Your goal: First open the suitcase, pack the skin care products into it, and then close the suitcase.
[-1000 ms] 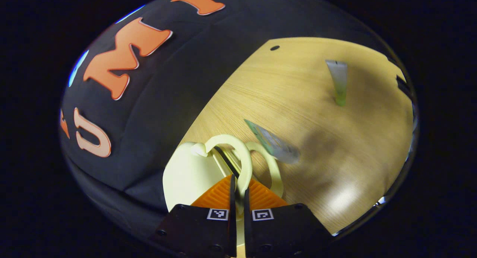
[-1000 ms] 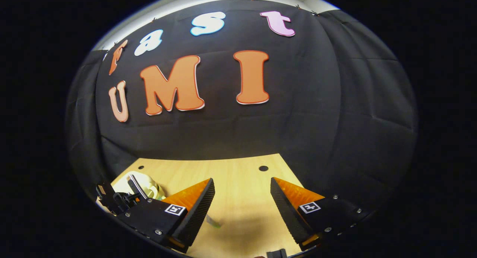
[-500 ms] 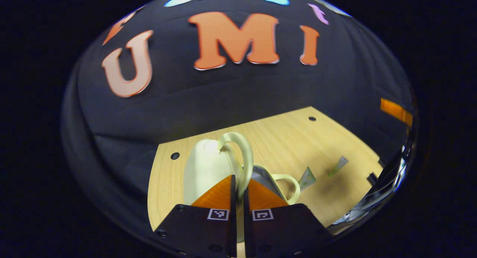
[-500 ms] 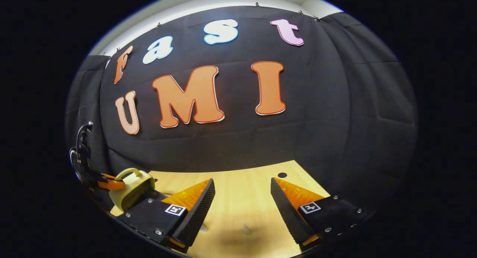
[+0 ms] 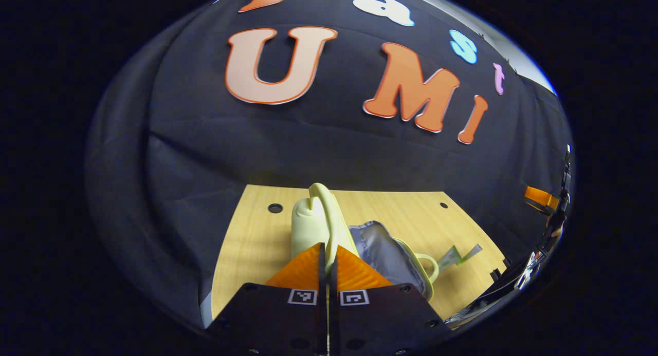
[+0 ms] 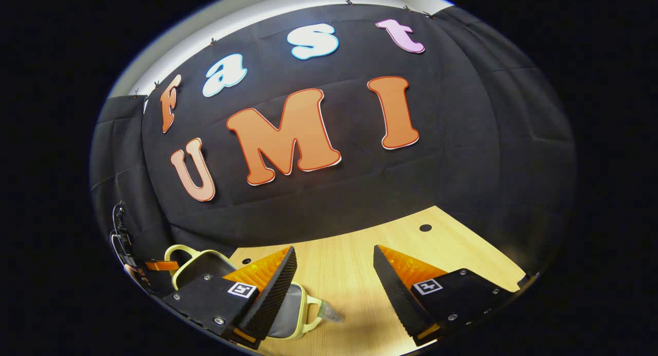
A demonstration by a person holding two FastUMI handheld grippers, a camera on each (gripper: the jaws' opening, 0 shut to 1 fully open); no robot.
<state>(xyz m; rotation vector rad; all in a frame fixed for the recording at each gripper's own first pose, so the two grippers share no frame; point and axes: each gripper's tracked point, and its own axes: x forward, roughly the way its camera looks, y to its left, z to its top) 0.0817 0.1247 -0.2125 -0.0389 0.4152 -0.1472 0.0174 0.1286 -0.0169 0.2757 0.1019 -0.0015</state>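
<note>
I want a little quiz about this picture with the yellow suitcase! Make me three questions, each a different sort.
1. True or false: the suitcase lies open on the table.
2. Which tool pinches the suitcase's handle? A) left tool B) right tool
3. Fill in: the two skin care tubes lie on the ____, beside the suitcase.

Key:
1. True: its grey lining shows.
2. A. The left tool is shut on the handle of the raised lid; the right tool's fingers stand apart, holding nothing.
3. Table.
</note>
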